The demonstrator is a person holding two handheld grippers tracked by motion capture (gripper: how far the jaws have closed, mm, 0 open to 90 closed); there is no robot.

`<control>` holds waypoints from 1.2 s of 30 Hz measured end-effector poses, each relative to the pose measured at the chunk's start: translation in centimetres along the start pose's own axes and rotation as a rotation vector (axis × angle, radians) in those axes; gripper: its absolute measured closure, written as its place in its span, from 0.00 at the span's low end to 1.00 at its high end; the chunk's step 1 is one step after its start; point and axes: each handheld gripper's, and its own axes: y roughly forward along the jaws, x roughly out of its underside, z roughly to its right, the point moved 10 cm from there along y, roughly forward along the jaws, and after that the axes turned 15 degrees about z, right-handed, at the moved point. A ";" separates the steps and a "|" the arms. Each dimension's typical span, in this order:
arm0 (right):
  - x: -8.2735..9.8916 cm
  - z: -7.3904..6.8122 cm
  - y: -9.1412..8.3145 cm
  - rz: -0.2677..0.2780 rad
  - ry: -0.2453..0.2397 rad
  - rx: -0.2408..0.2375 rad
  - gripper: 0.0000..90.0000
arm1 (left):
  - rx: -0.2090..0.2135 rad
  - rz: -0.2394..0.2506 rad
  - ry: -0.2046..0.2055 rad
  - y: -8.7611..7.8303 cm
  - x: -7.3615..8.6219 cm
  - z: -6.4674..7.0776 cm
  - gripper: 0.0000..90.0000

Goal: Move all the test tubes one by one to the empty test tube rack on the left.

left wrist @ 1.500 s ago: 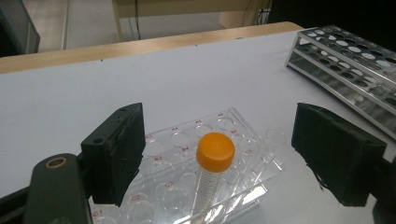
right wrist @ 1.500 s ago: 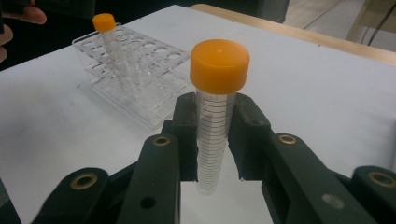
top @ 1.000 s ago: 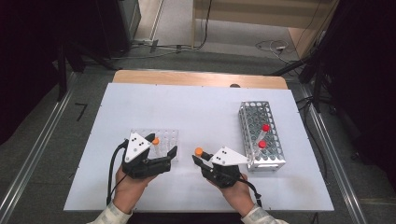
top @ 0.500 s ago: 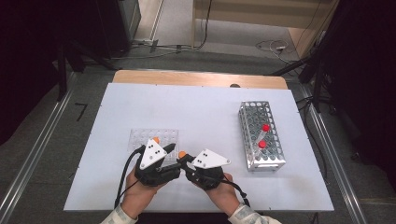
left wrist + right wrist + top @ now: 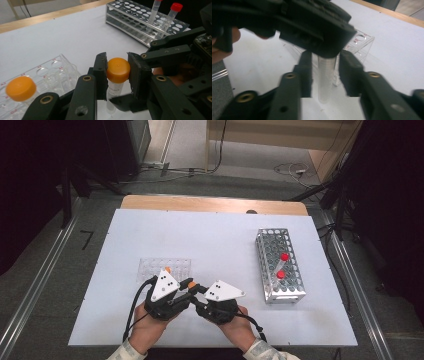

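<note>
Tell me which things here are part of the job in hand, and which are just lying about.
In the job:
- orange-capped tube, clamped at its cap by the left gripper
- right gripper, jaws just opening around the tube's body
- clear plastic rack, holding another orange-capped tube

Lying about:
- metal rack
- two red-capped tubes in it

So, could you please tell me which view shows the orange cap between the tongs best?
The left gripper view: the orange cap sits large and sharp between the left tongs. The high view shows it as a small orange dot; the right gripper view shows the tube below it.
</note>
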 end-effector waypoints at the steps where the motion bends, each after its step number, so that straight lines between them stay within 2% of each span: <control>1: 0.0 0.0 -0.2 -0.004 -0.003 -0.007 0.58 | -0.005 0.005 -0.002 -0.2 -0.3 -0.3 0.78; 4: -0.1 0.2 -1.4 -0.009 0.003 -0.020 0.50 | -0.016 0.016 -0.025 -1.3 -1.2 -1.5 0.78; 7: -0.1 0.9 -2.9 -0.005 0.010 -0.013 0.47 | -0.023 0.026 -0.054 -2.4 -2.0 -2.6 0.78; 12: 0.3 2.3 -5.5 -0.001 0.022 0.017 0.45 | -0.054 0.039 -0.057 -3.7 -3.2 -4.2 0.78; 19: 0.0 3.9 -8.8 0.027 0.042 0.056 0.45 | -0.107 0.057 -0.072 -4.8 -4.0 -6.4 0.78; 21: 0.1 4.2 -9.4 0.031 0.048 0.064 0.45 | -0.131 0.064 -0.056 -5.0 -4.3 -7.0 0.78; 25: 0.3 4.8 -10.2 0.034 0.066 0.084 0.45 | -0.180 0.081 -0.027 -5.0 -4.8 -8.0 0.78; 36: 0.5 5.4 -10.3 0.033 0.071 0.101 0.45 | -0.223 0.068 -0.023 -4.1 -3.9 -9.5 0.78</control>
